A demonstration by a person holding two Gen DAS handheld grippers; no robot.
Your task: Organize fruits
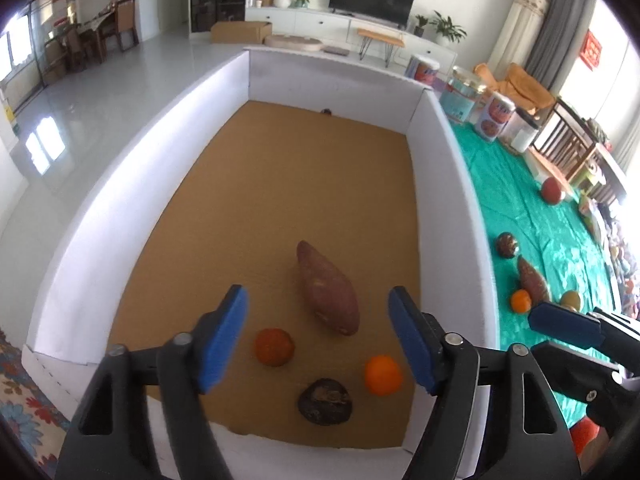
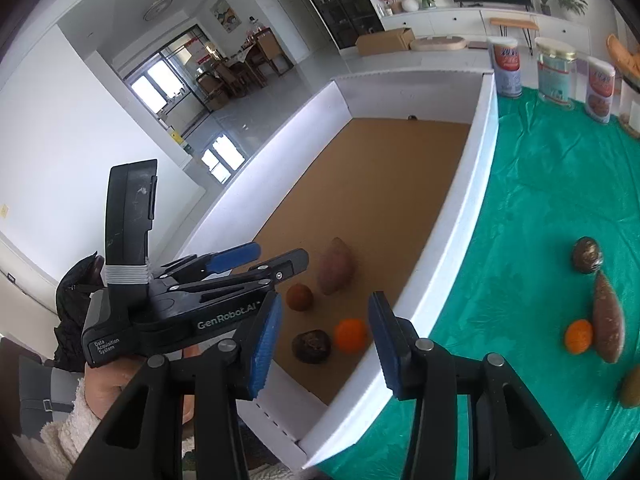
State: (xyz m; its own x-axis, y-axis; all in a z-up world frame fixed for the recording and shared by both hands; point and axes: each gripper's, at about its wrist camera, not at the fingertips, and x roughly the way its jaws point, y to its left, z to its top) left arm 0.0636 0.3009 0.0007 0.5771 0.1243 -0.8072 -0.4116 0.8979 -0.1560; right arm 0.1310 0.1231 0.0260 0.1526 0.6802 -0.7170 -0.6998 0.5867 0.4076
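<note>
A white-walled box (image 1: 100,216) with a brown cardboard floor holds a sweet potato (image 1: 326,288), a dark red-orange fruit (image 1: 274,346), an orange (image 1: 382,375) and a dark brown fruit (image 1: 325,401). My left gripper (image 1: 320,340) is open and empty above them. My right gripper (image 2: 322,338) is open and empty over the box's near right wall (image 2: 440,264). On the green cloth lie a second sweet potato (image 2: 608,318), an orange (image 2: 578,336), a dark fruit (image 2: 587,255) and a yellow-green fruit (image 2: 632,388).
Several tins and jars (image 2: 556,74) stand at the far edge of the green cloth (image 2: 540,200). A red fruit (image 1: 553,191) lies farther right on the cloth. A patterned rug (image 1: 24,392) lies left of the box.
</note>
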